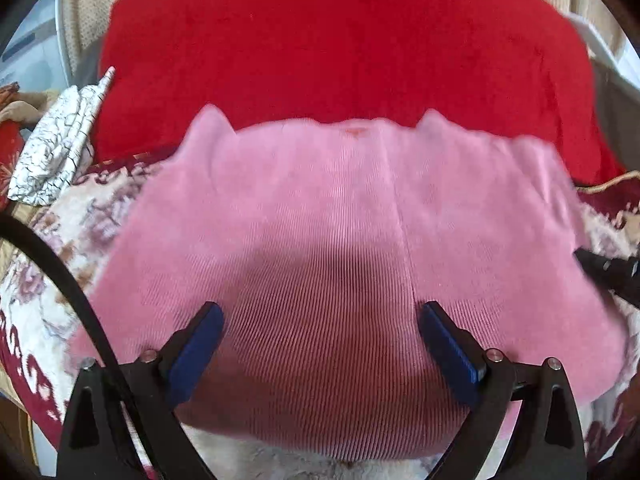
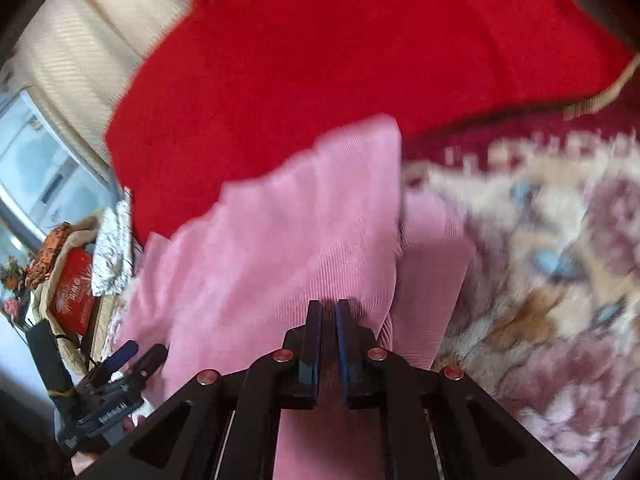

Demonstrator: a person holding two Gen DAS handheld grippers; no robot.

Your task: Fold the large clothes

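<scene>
Your pink ribbed garment (image 1: 340,248) lies spread on the floral blanket (image 1: 52,264), and everything else sits around it. Behind its far edge the red fleece cloth (image 1: 332,52) covers the surface, and the garment's two small pointed corners overlap that red cloth. To the garment's far left a white crackle-patterned cloth (image 1: 60,140) is bunched up, touching the red fleece.

Your left gripper (image 1: 322,320) hangs over the near half of the garment with its blue pads (image 1: 200,344) spread wide and nothing between them; whether the tips touch the fabric you cannot tell. A black strap (image 1: 60,280) curves past on the garment's left side.

Your right gripper (image 2: 329,312) is clamped on the garment: its two blue pads stand almost together with a pinch of the pink fabric between them, and from that grip a fold of the garment rises and drapes over the layer beneath. This is at the garment's right edge, just beside the bare floral blanket (image 2: 560,260). From the left wrist view only a dark tip of that gripper (image 1: 608,270) shows at the garment's right side.

In the right wrist view the left gripper (image 2: 136,354) appears at the garment's near left corner, jaws parted. Beyond the garment's left edge sits a red box (image 2: 74,300), with the picture blurred there
</scene>
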